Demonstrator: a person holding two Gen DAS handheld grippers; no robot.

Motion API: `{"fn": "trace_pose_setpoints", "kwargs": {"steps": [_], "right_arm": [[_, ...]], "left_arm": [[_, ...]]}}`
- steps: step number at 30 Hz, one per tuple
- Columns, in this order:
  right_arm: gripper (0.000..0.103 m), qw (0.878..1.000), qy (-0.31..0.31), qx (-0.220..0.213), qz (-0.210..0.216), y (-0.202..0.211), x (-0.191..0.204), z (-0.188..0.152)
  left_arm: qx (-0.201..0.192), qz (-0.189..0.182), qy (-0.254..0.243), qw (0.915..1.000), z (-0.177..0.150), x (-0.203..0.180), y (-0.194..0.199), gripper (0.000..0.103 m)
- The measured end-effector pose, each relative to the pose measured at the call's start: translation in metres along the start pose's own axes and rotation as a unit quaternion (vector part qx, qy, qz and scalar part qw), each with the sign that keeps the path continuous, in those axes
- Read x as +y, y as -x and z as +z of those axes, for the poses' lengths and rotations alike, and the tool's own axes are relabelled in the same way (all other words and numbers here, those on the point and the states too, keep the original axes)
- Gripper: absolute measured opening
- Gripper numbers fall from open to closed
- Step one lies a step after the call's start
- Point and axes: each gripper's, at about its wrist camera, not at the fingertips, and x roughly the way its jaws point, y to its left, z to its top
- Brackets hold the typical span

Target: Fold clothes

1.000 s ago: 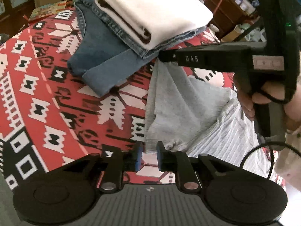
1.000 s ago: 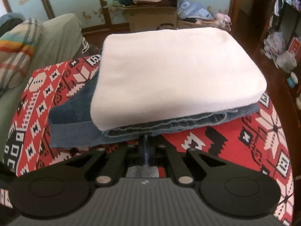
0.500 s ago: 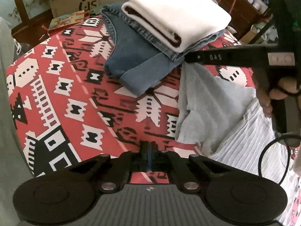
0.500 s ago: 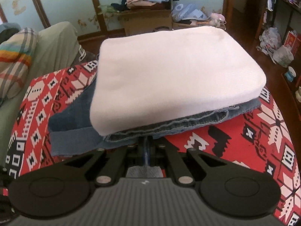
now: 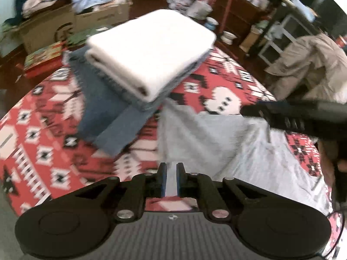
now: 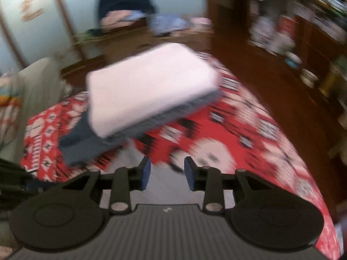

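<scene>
Left tool [image 5: 171, 178] seemingly pinching grey shirt [image 5: 201, 138], right tool [image 6: 166, 171] parted

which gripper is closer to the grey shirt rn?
Left. The left gripper has the grey shirt's near edge between its fingers. The right gripper is open just above the shirt, apparently not touching it.

Both views are smeared by motion blur; in the right wrist view the pattern of the red cloth [image 6: 249, 134] is lost to streaks, and the shelves [image 6: 303, 28] at far right cannot be read; the folded jeans [image 5: 104, 117] are largely hidden under the white towel [image 5: 151, 52]; whether the grey shirt [image 5: 201, 138] is touched by the left gripper [image 5: 171, 179] cannot be told; the right gripper [image 5: 251, 110] is cut off by the right edge, its fingertips blurred.
</scene>
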Motion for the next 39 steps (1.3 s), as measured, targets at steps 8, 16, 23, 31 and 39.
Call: {"fn": "trace_pose_setpoints", "kwargs": {"steps": [8, 16, 23, 31, 39], "right_arm": [[0.020, 0.998, -0.043, 0.019, -0.046, 0.005, -0.050, -0.038], [0.002, 0.998, -0.047, 0.004, -0.050, -0.047, -0.048, -0.028], [0.005, 0.993, -0.109, -0.033, -0.031, -0.015, -0.066, -0.021], [0.010, 0.999, -0.034, 0.019, -0.009, -0.008, -0.045, -0.050], [0.006, 0.999, -0.043, 0.001, -0.024, -0.025, -0.046, -0.050]], "left_arm": [[0.005, -0.045, -0.074, 0.9962, 0.006, -0.047, -0.035, 0.007], [0.006, 0.014, -0.068, 0.9975, 0.012, -0.032, -0.054, 0.007], [0.007, -0.027, -0.045, 0.9986, 0.013, -0.020, -0.038, 0.007], [0.031, -0.063, -0.097, 0.9928, -0.008, -0.059, -0.041, 0.016], [0.026, -0.011, -0.124, 0.9918, -0.016, -0.066, -0.058, 0.012]]}}
